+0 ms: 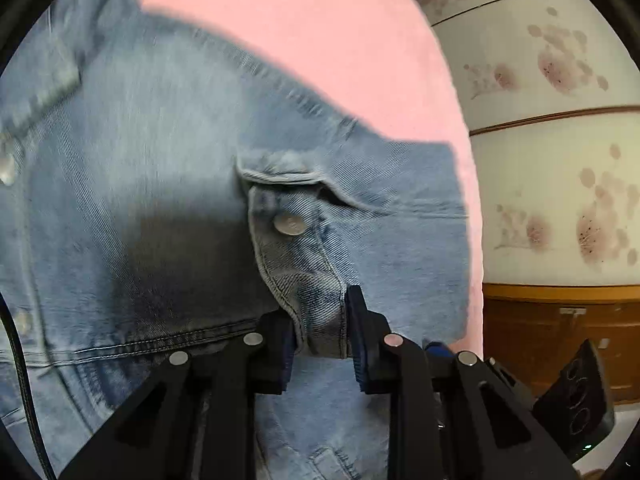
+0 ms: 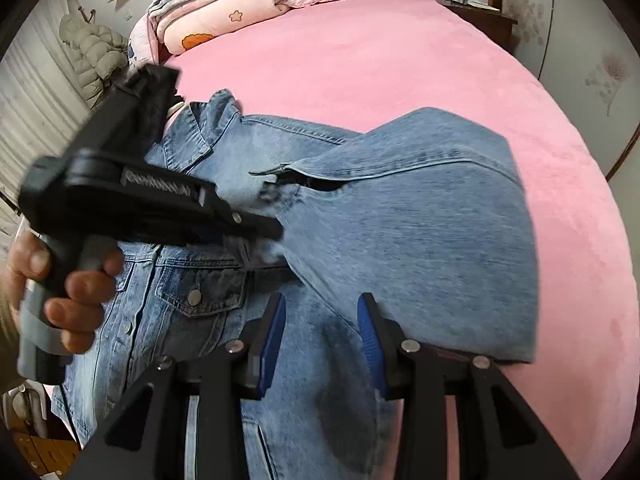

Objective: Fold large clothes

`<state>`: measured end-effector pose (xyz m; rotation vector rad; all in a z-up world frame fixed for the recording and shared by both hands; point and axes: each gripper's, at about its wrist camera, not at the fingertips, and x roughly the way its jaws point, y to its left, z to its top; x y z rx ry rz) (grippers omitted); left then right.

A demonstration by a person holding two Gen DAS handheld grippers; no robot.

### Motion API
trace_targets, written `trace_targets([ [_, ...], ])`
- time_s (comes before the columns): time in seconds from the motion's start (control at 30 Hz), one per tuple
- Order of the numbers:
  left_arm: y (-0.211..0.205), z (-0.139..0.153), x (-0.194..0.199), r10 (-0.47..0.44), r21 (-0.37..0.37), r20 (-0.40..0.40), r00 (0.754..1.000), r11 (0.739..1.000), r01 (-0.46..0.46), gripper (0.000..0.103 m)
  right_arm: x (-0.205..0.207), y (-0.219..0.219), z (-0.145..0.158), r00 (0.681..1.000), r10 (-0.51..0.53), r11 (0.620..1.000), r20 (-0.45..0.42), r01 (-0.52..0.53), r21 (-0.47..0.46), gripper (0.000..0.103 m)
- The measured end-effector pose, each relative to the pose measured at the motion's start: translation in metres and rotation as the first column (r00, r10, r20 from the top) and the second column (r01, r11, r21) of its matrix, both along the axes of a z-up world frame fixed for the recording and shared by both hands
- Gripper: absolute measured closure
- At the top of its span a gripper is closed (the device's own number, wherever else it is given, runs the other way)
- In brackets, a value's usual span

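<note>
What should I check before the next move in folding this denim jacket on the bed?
1. Left gripper clamped on sleeve cuff: ok, denim is bunched between the pads.
2. Right gripper free: ok, jaws open with nothing pinched.
3. Sleeve lies across the denim jacket: ok, folded over the body.
4. Collar flat: not ok, rumpled.
5. Room on the pink bedspread: ok.
6. Hem straight: cannot tell, hidden below the grippers.
</note>
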<state>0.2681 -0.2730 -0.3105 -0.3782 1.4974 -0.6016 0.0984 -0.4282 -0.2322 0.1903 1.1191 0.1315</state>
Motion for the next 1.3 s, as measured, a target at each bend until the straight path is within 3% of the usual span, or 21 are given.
trace_targets([
  [0.17,-0.006,0.065,0.003,0.04,-0.006,0.139,0.989,0.999,-0.04,0.083,-0.017,-0.024,0.009,0.998,-0.069,0.998,-0.012,0.069,-0.015,0.065],
  [0.33,0.009,0.123,0.01,0.119,-0.037,0.267,0.956,0.993,-0.113,0.084,-0.018,-0.042,0.007,0.991,-0.125,0.991,-0.046,0.123,-0.053,0.065],
  [0.47,0.053,0.158,0.012,0.192,-0.027,0.357,0.914,0.98,-0.195,0.084,-0.007,-0.049,0.01,0.986,-0.161,0.986,-0.036,0.16,-0.037,0.065],
  [0.6,0.119,0.174,0.021,0.226,0.041,0.426,0.876,0.963,-0.268,0.084,0.008,-0.037,0.011,0.991,-0.133,0.991,-0.005,0.132,-0.035,0.065],
  [0.73,0.175,0.151,0.016,0.259,0.133,0.422,0.869,0.93,-0.342,0.084,0.022,-0.017,0.004,0.997,-0.08,0.994,0.005,0.08,-0.068,0.066],
  [0.9,0.23,0.088,0.001,0.321,0.214,0.331,0.887,0.89,-0.402,0.084,0.03,0.011,-0.016,1.0,-0.01,0.995,-0.011,0.009,-0.104,0.067],
  [1.03,0.243,0.039,-0.015,0.333,0.273,0.282,0.9,0.871,-0.408,0.084,0.029,0.034,-0.031,0.999,0.01,0.983,-0.043,-0.018,-0.184,0.079],
  [1.2,0.249,0.034,-0.035,0.373,0.243,0.326,0.869,0.855,-0.458,0.083,0.021,0.054,-0.034,0.998,0.046,0.959,-0.04,-0.055,-0.278,0.078],
  [1.3,0.252,0.035,-0.042,0.355,0.26,0.362,0.862,0.85,-0.459,0.083,0.023,0.06,-0.045,0.994,0.056,0.938,-0.09,-0.083,-0.335,0.073],
])
